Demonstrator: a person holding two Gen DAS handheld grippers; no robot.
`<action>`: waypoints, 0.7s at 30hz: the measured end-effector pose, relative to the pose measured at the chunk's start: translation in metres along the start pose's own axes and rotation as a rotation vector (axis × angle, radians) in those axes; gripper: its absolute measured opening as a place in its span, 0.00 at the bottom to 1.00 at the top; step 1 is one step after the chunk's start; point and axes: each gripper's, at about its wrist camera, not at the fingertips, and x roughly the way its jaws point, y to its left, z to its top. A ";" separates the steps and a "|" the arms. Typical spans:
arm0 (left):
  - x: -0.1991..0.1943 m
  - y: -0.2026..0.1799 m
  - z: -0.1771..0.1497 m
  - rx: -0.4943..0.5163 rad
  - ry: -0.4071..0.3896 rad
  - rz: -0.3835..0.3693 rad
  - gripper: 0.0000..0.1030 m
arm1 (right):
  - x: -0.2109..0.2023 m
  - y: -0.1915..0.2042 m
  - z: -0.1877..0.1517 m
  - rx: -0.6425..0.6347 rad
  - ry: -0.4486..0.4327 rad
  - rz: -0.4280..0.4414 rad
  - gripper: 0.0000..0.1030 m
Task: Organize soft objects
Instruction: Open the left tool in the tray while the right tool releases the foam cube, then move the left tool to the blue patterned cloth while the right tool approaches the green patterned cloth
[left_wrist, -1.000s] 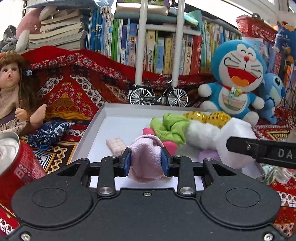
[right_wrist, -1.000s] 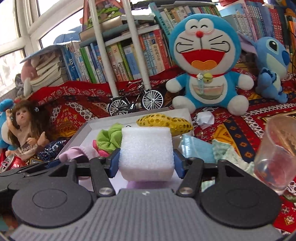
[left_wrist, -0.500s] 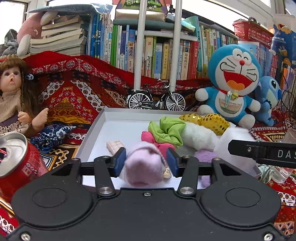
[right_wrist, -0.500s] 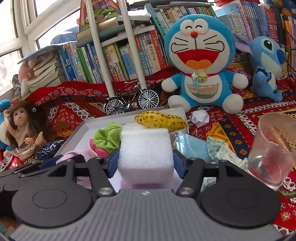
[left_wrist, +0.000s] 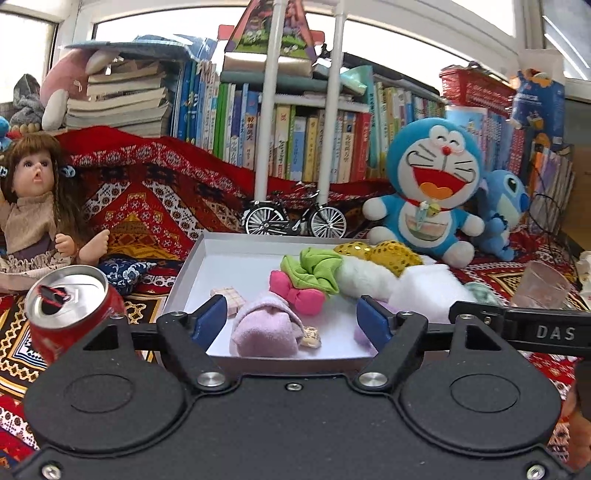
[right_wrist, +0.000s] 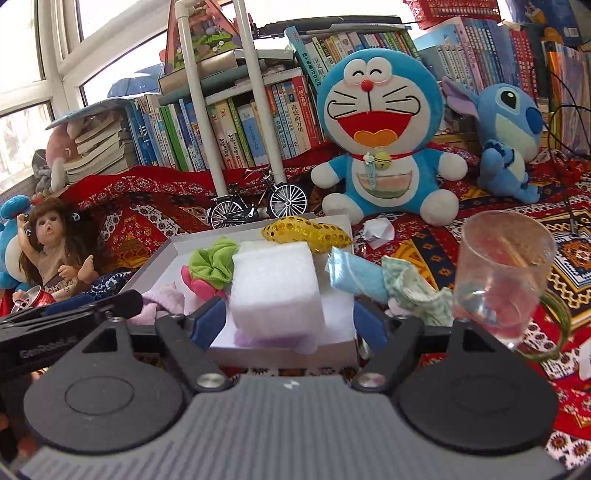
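A shallow white tray (left_wrist: 236, 258) lies on the patterned cloth and holds soft items. My left gripper (left_wrist: 293, 323) has its jaws opening, and the rolled lilac sock (left_wrist: 267, 328) lies in the tray between the pads, free of both. A pink bow (left_wrist: 295, 291), a green scrunchie (left_wrist: 314, 269), a white fluffy piece (left_wrist: 364, 282) and a gold sequin piece (left_wrist: 391, 253) lie further in. My right gripper (right_wrist: 290, 323) has its jaws opening too; the white foam block (right_wrist: 275, 286) rests in the tray (right_wrist: 173, 251) between its pads, clear of both.
A red drink can (left_wrist: 70, 306) stands left of the tray, a doll (left_wrist: 35, 206) behind it. A clear plastic cup (right_wrist: 502, 273) stands right of the tray beside light blue and green cloths (right_wrist: 373, 277). A toy bicycle (left_wrist: 295, 219), two blue plush toys (right_wrist: 384, 147) and bookshelves line the back.
Both grippers let go: the left released the lilac sock, the right the foam block, and both items now rest in the tray. Both grippers drew back from the tray.
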 end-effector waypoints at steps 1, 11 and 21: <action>-0.005 0.000 -0.002 0.004 -0.005 -0.006 0.75 | -0.003 0.000 -0.002 -0.003 -0.003 0.000 0.84; -0.046 0.005 -0.019 0.029 -0.024 -0.051 0.78 | -0.025 0.002 -0.023 -0.030 -0.031 -0.040 0.89; -0.081 0.029 -0.029 0.064 -0.015 -0.076 0.79 | -0.037 0.002 -0.026 -0.043 -0.011 -0.062 0.89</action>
